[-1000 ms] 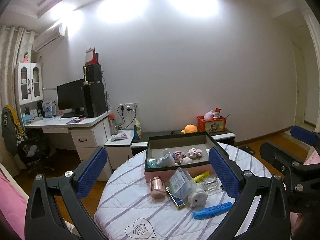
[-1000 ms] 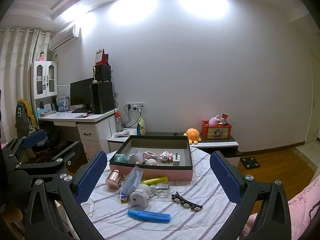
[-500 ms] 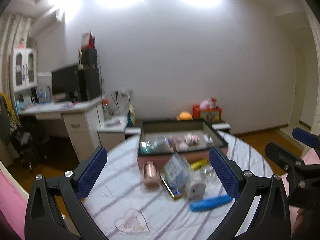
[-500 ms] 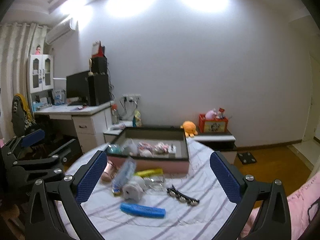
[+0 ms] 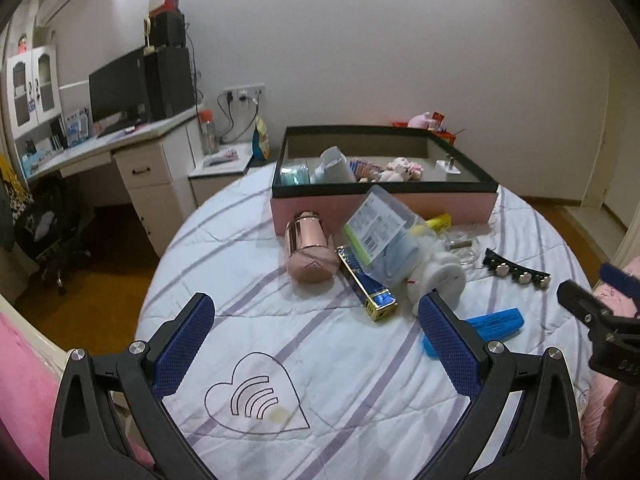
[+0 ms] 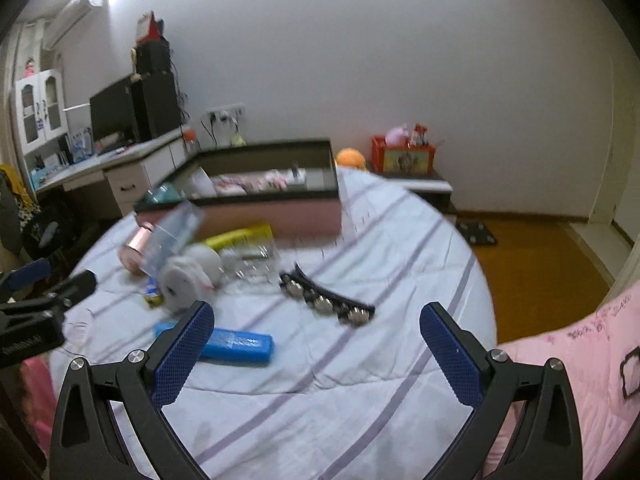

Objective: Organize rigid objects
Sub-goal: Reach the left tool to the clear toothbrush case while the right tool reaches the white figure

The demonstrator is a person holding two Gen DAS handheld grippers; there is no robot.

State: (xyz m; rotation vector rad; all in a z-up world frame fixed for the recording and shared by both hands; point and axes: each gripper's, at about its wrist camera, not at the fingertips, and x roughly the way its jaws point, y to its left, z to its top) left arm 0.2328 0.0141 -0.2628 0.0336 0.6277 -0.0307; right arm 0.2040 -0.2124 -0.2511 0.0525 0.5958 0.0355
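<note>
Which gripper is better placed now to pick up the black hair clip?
Right. The hair clip lies almost between the open right gripper fingers; the left gripper faces the pink bottle.

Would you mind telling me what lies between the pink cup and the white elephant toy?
In the left wrist view, a gold-and-blue box and a clear plastic package lie between them.

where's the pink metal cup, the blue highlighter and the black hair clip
pink metal cup [image 5: 309, 246]: left wrist view, its side
blue highlighter [image 6: 236, 344]: right wrist view, mid-body
black hair clip [image 6: 326, 300]: right wrist view, studded middle
</note>
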